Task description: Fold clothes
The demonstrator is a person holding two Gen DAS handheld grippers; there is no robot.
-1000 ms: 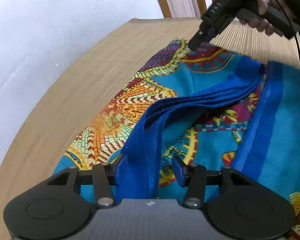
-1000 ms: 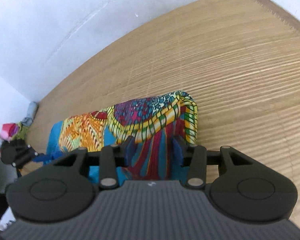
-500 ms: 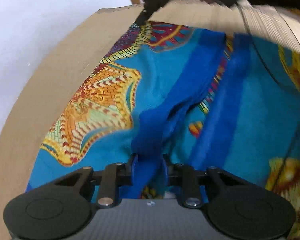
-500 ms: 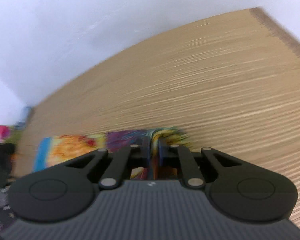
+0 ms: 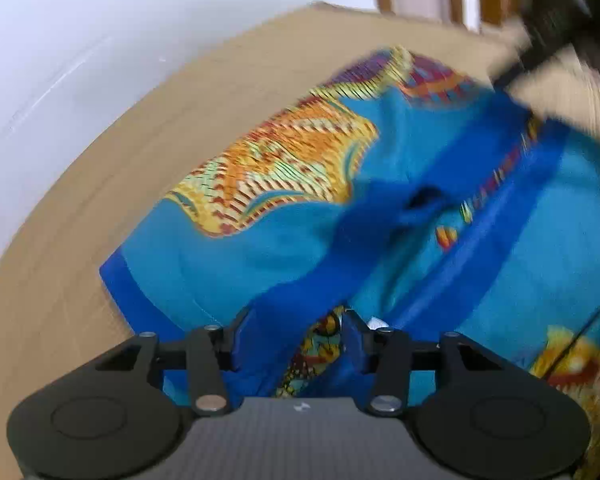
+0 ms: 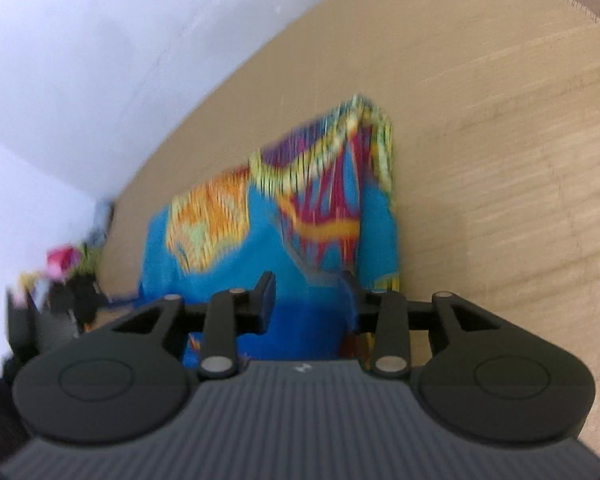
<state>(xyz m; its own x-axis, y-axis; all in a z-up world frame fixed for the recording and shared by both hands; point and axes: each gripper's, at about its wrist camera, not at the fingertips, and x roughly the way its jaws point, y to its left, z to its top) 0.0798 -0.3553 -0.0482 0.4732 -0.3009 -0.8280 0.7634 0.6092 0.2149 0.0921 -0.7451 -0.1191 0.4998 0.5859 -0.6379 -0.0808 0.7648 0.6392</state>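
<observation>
Turquoise cloth with dark blue borders and orange-yellow print, the garment (image 5: 300, 208) lies bunched on the tan woven mat (image 5: 148, 152) in the left wrist view. Half a second ago the left gripper (image 5: 296, 340) was pinched on the blue hem (image 5: 380, 248); now its jaws are opening, the hem loose between them, so this fold looks to be set down. The right gripper (image 5: 516, 68) blurs at the far right corner.

In the right wrist view the right gripper (image 6: 312, 300) was likewise clamped moments ago; its jaws are opening over the near blue edge. The garment (image 6: 260, 220) stretches left and away, doubled over.
</observation>
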